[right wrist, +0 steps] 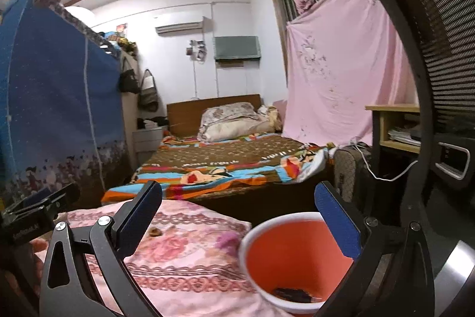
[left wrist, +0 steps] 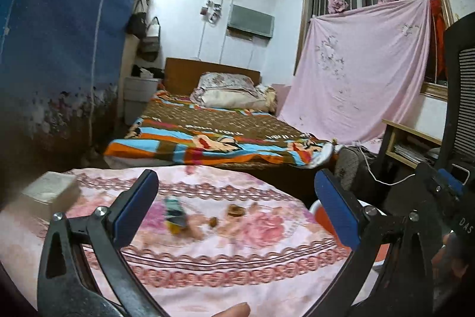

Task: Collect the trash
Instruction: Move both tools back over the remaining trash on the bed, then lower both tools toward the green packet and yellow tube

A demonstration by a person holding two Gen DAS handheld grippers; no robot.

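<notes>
Trash bin point(right wrist: 285, 263) below gaping right tongs point(right wrist: 237, 219), dark scrap point(right wrist: 292, 293) inside

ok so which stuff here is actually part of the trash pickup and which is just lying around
Part of the job:
- orange bin, something dark already at its bottom
- crumpled wrapper on the floral cloth
- two small brown scraps
- left tongs and right tongs, both open and empty

Just lying about:
- white box
- bed
- mesh chair
- pink sheet
</notes>
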